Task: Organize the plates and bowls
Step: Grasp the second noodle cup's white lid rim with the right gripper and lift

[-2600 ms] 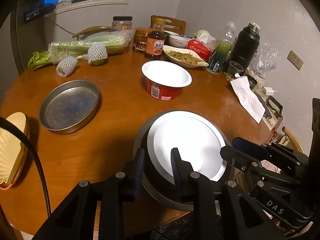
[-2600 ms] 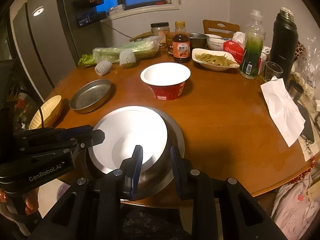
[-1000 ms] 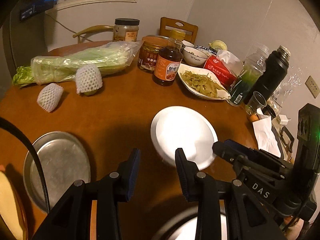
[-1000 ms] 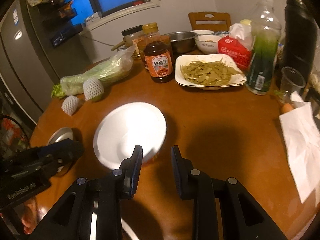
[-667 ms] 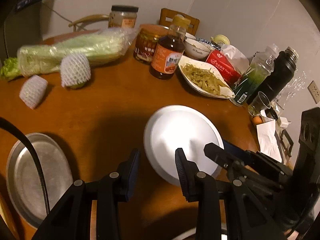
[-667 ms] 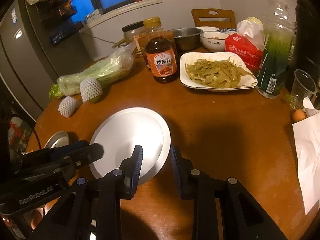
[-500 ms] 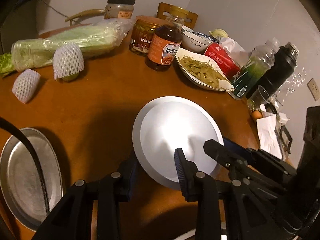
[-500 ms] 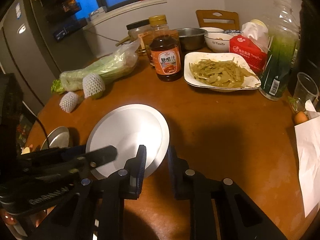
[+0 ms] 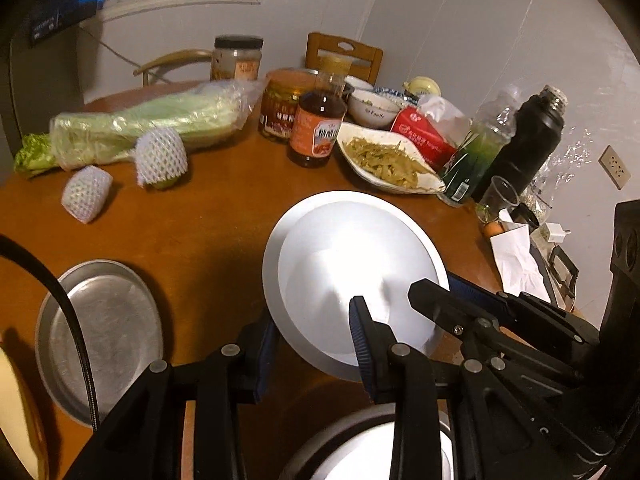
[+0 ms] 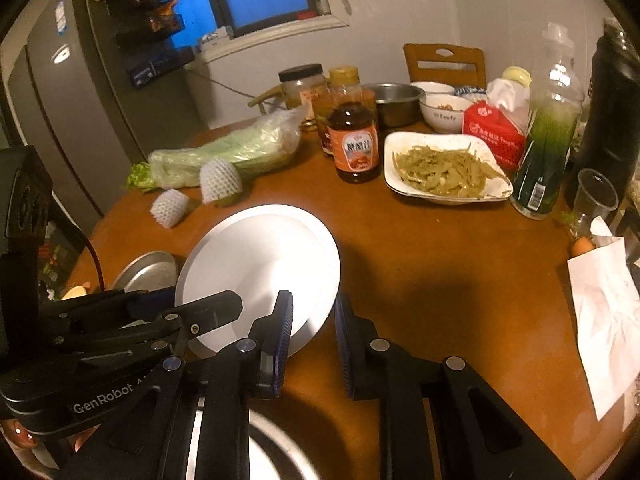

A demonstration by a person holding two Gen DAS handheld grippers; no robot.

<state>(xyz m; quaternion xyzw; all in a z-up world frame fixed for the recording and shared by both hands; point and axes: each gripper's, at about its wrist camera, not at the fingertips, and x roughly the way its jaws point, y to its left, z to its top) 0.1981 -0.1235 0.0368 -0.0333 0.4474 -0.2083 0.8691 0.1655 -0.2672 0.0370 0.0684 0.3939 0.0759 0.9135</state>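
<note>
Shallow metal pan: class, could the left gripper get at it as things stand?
Probably yes: the shallow metal pan lies just left of the left gripper with only bare table between, though its jaws straddle the white bowl's rim.

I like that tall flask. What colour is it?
Black flask, clearest in the left wrist view.

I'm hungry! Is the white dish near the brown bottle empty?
No, the white dish beside the brown bottle is heaped with yellowish-green strips of food.
</note>
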